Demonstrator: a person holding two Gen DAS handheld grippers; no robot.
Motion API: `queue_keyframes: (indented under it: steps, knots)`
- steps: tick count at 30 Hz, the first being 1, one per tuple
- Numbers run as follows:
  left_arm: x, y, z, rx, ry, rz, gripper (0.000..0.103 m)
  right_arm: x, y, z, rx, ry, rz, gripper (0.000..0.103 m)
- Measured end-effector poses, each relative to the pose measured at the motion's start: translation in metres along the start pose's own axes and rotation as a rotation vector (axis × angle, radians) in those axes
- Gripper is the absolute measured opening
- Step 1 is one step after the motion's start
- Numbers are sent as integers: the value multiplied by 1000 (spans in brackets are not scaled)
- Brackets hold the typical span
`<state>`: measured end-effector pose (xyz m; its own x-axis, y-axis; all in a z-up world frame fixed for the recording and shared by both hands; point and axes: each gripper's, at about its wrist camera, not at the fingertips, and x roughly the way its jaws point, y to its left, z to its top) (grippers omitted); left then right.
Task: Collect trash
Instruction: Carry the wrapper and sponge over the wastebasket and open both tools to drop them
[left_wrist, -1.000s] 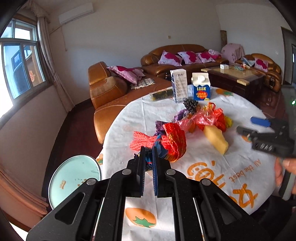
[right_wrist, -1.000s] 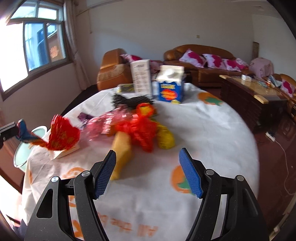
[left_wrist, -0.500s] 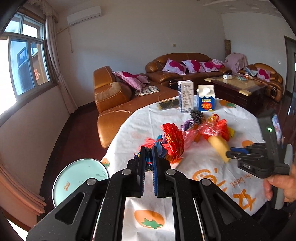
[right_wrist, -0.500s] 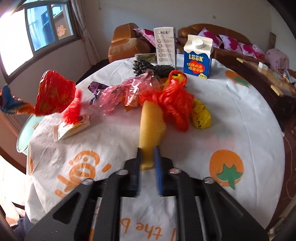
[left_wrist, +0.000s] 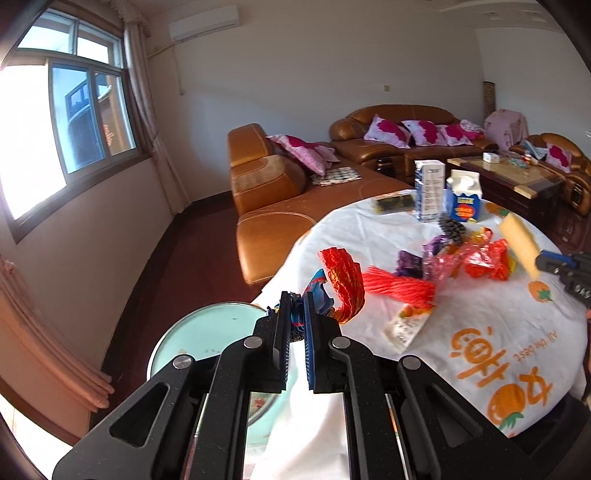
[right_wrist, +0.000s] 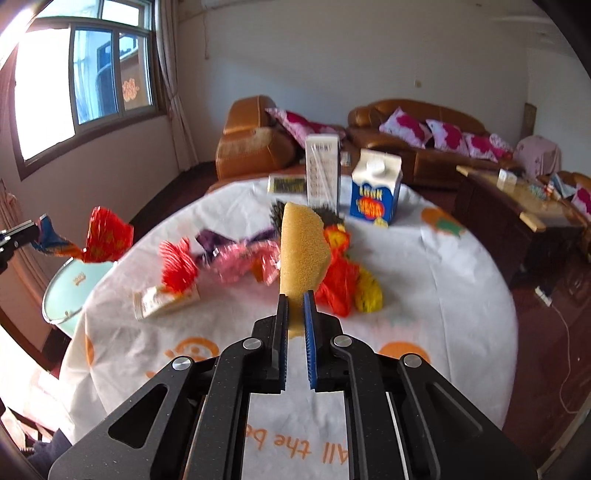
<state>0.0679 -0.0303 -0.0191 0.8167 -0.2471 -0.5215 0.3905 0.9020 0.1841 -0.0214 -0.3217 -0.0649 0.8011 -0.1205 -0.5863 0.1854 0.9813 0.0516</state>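
My left gripper (left_wrist: 296, 306) is shut on a red and blue foil wrapper (left_wrist: 341, 280) and holds it in the air by the table's left edge, above the pale green bin (left_wrist: 207, 339). The wrapper also shows at the left of the right wrist view (right_wrist: 99, 238). My right gripper (right_wrist: 295, 301) is shut on a yellow sponge (right_wrist: 303, 251) and holds it upright above the table. The sponge shows at the right of the left wrist view (left_wrist: 519, 242). Red, pink, purple and yellow wrappers (right_wrist: 258, 258) lie piled mid-table.
A round table with a white orange-print cloth (right_wrist: 424, 295) carries a blue milk carton (right_wrist: 375, 190), a tall white carton (right_wrist: 323, 170), a small flat packet (right_wrist: 162, 301) and a dark packet (right_wrist: 286, 184). Brown sofas (left_wrist: 266, 181) stand behind. The bin (right_wrist: 70, 291) stands on the floor at the left.
My right gripper shut on the yellow sponge and lifted it off the table. My left gripper carried the foil wrapper left, out over the bin.
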Motion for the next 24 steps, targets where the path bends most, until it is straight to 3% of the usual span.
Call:
queue_keyframes:
  steps: [8, 24]
  knots:
    - [2, 31, -6, -32, 11, 50, 6, 6, 44, 22, -80, -31, 74, 9]
    - [30, 101, -43, -115, 112, 196, 6, 66, 147, 51, -242, 1, 279, 9]
